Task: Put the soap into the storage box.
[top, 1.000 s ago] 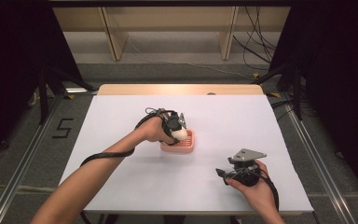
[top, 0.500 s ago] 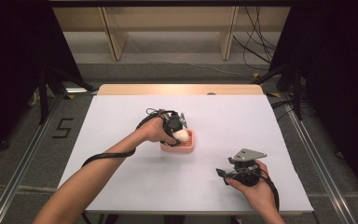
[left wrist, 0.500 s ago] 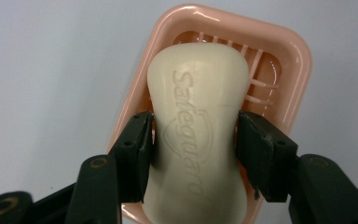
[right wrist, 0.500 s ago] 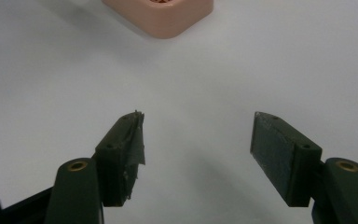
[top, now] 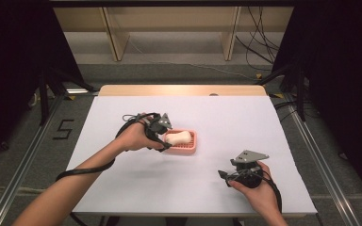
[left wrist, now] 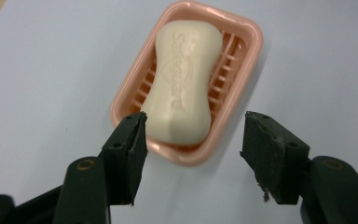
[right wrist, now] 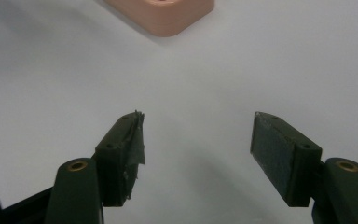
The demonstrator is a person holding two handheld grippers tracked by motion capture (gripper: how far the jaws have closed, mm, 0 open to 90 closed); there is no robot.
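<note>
While my left gripper [left wrist: 193,130] hangs just off the near end of the pink soap dish [left wrist: 247,42], its jaws have just been opening and now stand apart with nothing pressed between them. Ahead of the jaws lies the cream bar of soap [left wrist: 184,84], flat in the dish on its ribbed floor, its long side running away from me; the near end of the bar sits just past the tip of the jaw at the left of the left gripper view, and I cannot tell whether they touch. From above, my left hand [top: 134,136] sits just beside the dish [top: 191,148] on the white table [top: 245,117].

My right gripper [right wrist: 198,135] is well apart from the soap, low over bare table, jaws spread wide and empty. One corner of the dish [right wrist: 168,18] shows far ahead of them.
</note>
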